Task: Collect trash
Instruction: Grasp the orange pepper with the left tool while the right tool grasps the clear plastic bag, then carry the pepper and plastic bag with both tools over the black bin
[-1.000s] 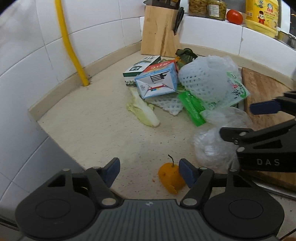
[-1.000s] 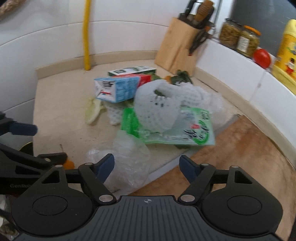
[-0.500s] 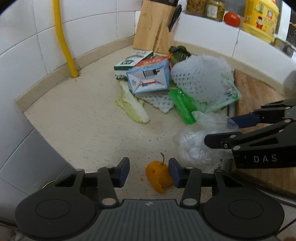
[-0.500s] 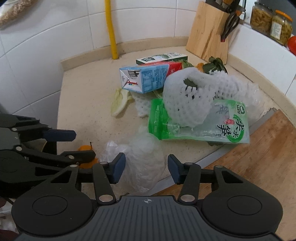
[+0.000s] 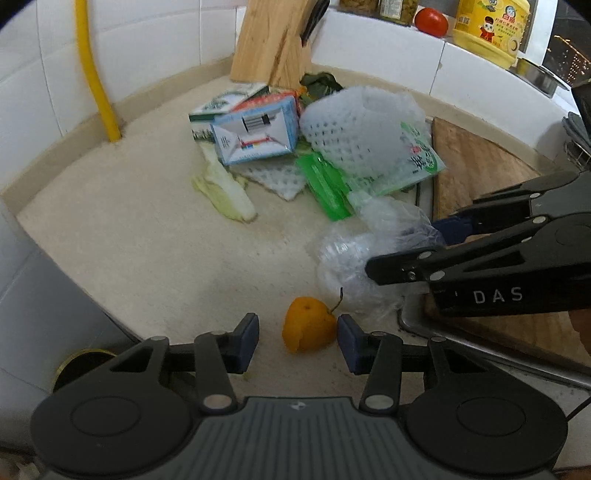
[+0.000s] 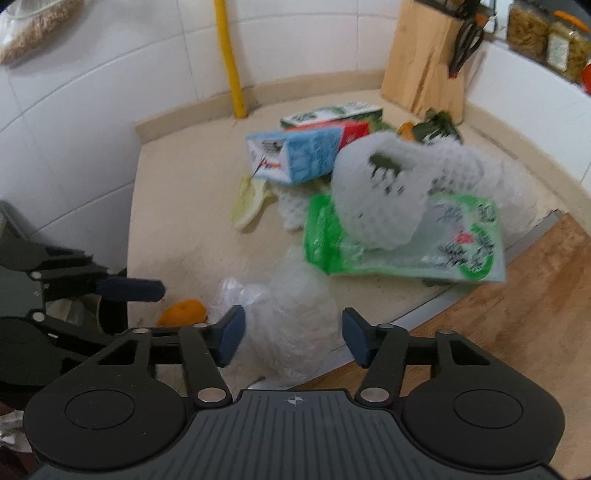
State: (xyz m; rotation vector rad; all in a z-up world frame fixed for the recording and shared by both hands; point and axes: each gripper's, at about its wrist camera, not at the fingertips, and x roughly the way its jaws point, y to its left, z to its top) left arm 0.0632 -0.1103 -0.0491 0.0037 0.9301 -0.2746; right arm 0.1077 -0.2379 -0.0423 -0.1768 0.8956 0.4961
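Left gripper (image 5: 297, 339) angled down, part-open around orange peel (image 5: 308, 328) — right gripper (image 6: 291, 339) closing astride plastic bag (image 6: 291, 325).

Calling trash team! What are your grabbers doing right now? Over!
Left hand-held gripper open around orange peel, not squeezing. Right hand-held gripper closing around crumpled clear bag. Nothing blocking. Over.

A wooden knife block (image 5: 271, 40) stands at the desk's (image 5: 147, 236) back edge against the tiled wall. A yellow pipe (image 5: 94, 70) rises from the back left corner. A wooden cutting board (image 5: 476, 162) lies along the right edge. A tomato (image 5: 431, 21) and a yellow bottle (image 5: 487, 29) sit on the ledge behind.
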